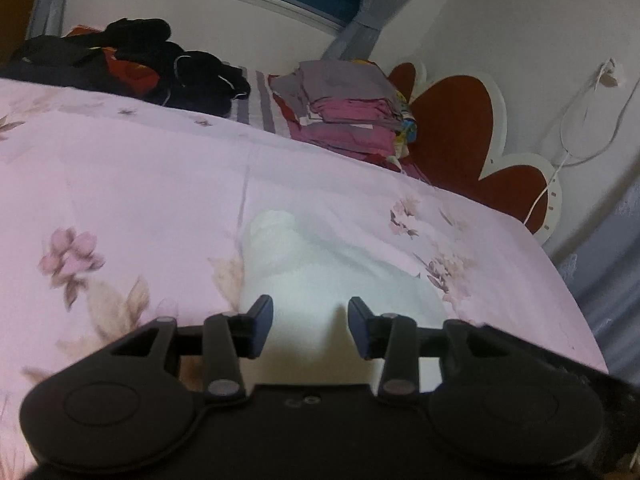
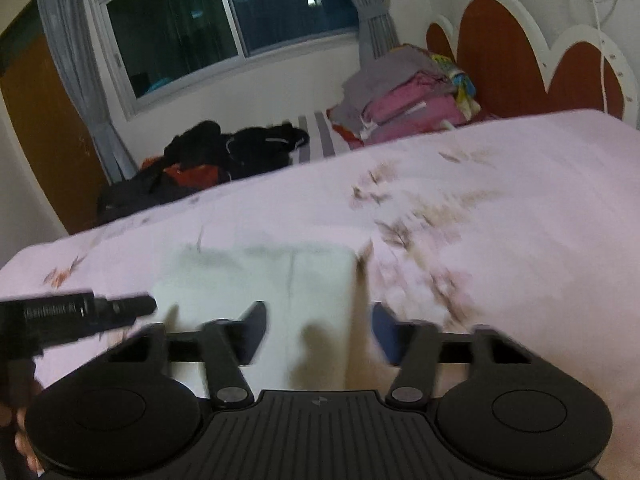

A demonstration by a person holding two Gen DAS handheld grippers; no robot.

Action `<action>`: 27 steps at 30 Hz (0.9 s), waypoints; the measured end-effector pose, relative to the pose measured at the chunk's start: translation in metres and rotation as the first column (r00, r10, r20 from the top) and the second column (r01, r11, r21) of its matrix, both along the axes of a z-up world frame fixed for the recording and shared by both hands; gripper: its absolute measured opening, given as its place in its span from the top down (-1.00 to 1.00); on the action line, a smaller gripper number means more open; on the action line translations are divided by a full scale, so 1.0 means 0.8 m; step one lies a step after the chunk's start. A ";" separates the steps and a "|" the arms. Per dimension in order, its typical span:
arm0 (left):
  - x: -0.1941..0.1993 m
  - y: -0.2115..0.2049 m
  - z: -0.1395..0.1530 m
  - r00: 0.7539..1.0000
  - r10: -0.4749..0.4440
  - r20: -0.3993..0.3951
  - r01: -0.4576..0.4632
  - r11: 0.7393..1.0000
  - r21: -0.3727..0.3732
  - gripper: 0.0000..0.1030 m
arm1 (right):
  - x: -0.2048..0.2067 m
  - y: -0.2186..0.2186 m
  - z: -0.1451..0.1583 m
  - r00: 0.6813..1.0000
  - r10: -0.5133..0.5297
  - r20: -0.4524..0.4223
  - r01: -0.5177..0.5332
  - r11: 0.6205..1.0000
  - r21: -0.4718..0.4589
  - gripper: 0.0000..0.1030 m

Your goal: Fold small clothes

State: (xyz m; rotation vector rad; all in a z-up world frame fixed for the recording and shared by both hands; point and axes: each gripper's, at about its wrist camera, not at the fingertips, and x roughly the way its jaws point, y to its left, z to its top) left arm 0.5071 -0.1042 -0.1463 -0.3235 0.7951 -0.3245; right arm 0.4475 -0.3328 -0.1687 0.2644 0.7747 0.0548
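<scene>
White garment (image 2: 264, 280) lies flat on pink floral bedspread (image 1: 140, 184), squared, probably part-folded. Left gripper (image 1: 310, 326) fingers apart, nothing between them, above garment's near edge. Right gripper (image 2: 318, 330) fingers parted, clamping nothing, likely just released. Folded stack (image 1: 348, 116) near headboard, clear of work area.

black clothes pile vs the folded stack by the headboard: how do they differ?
The black clothes pile lies loose and crumpled; the folded stack sits in flat, squared layers. The pile is mostly black with some red-orange showing; the stack is grey on top with pink below. The pile lies under the window; the stack sits next to the headboard. Both rest at the far side of the bed, away from both grippers.
</scene>
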 end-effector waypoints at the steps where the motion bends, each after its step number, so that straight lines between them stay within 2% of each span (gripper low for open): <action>1: 0.006 -0.001 -0.001 1.000 0.005 0.002 -0.005 1.000 0.002 0.25 | 0.015 0.002 -0.005 1.000 -0.003 -0.006 0.003 1.000 0.005 0.31; 5: 0.029 -0.002 -0.014 1.000 0.029 -0.005 -0.029 1.000 0.003 0.30 | 0.052 0.014 -0.023 1.000 -0.009 -0.012 0.009 1.000 -0.015 0.31; 9: 0.030 -0.004 -0.032 0.999 0.026 -0.025 -0.026 1.000 -0.002 0.28 | 0.072 0.028 -0.053 0.999 0.015 -0.048 -0.019 0.996 -0.086 0.31; 11: 0.027 -0.009 -0.034 1.000 0.009 -0.003 -0.009 0.999 0.045 0.25 | 0.074 0.022 -0.076 0.996 0.004 -0.084 -0.014 0.994 -0.108 0.31; 13: 0.028 -0.008 -0.037 1.000 0.006 0.003 -0.007 0.997 0.074 0.21 | 0.072 0.010 -0.087 0.996 -0.024 -0.082 0.013 0.993 -0.121 0.30; 14: 0.029 -0.007 -0.037 1.000 0.014 -0.001 -0.014 0.997 0.078 0.20 | 0.072 0.002 -0.089 0.995 -0.030 -0.092 0.021 0.995 -0.095 0.23; 16: 0.030 -0.008 -0.032 0.999 0.033 -0.007 -0.033 0.997 0.073 0.21 | 0.075 -0.003 -0.084 0.994 -0.033 -0.107 0.025 0.997 -0.079 0.22; 19: 0.030 -0.025 -0.031 1.000 0.005 0.030 -0.009 0.990 0.142 0.22 | 0.074 0.010 -0.069 0.999 -0.015 -0.041 0.009 0.992 -0.125 0.23; 23: 0.034 -0.020 -0.032 1.000 0.012 0.013 -0.014 0.991 0.132 0.18 | 0.081 0.010 -0.090 0.996 -0.015 -0.083 0.004 0.992 -0.127 0.22; 25: 0.031 -0.017 -0.026 1.000 0.008 0.013 -0.010 0.991 0.136 0.17 | 0.080 0.003 -0.086 0.995 -0.030 -0.092 0.020 0.994 -0.106 0.22; 27: 0.026 -0.012 -0.020 1.000 0.025 0.008 -0.025 0.993 0.112 0.21 | 0.075 0.001 -0.077 0.996 -0.039 -0.076 0.029 0.992 -0.126 0.22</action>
